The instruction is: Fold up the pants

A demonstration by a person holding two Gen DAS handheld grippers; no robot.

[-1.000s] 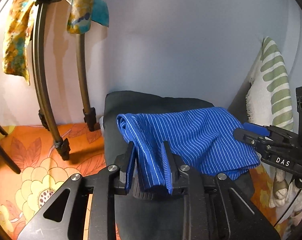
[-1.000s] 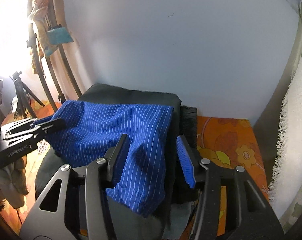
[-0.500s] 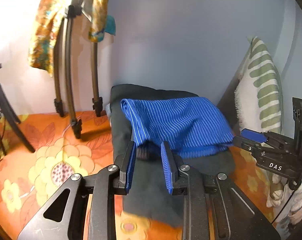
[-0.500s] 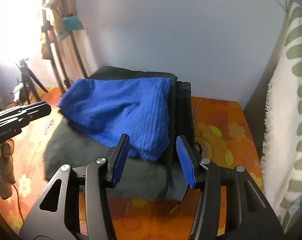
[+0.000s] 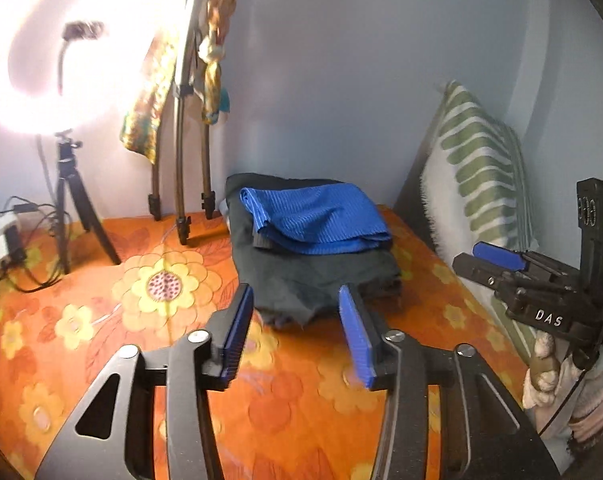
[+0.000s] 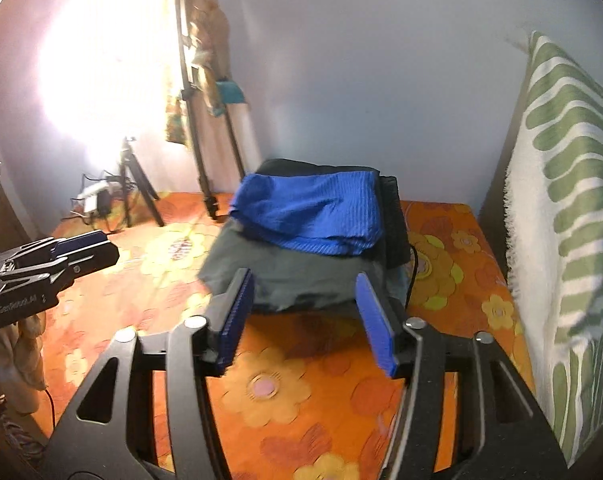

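While both sets of jaws are opening with nothing between them, my left hand-held gripper (image 5: 295, 332) hangs over the orange floral bedsheet (image 5: 101, 320), its blue pads (image 5: 355, 340) clear of any cloth. My right hand-held gripper (image 6: 305, 320) hangs over the same sheet, equally bare, blue pads facing each other across an open gap. From the left wrist view, the right tool juts in at the right edge, above a bit of my sleeve (image 5: 589, 412).

Just beyond both sets of fingertips lies a stack of dark folded clothes (image 5: 313, 280) on the bed. On top of that stack, toward its far end, rest the blue pinstriped pants (image 5: 317, 218), folded into a compact bundle, touching neither tool. A dark waistband edge peeks from under their near left corner.

To the right, a white pillow with green stripes (image 6: 561, 200) leans upright by the bed. Farther left, tripod legs (image 5: 181, 184) draped with patterned yellow cloth (image 5: 153, 96) stand on the sheet by the pale blue wall (image 5: 361, 60). Left again, a glaring ring light (image 5: 61, 48) on a small black tripod shines, with cables and a white power block (image 5: 1, 236) beside it.
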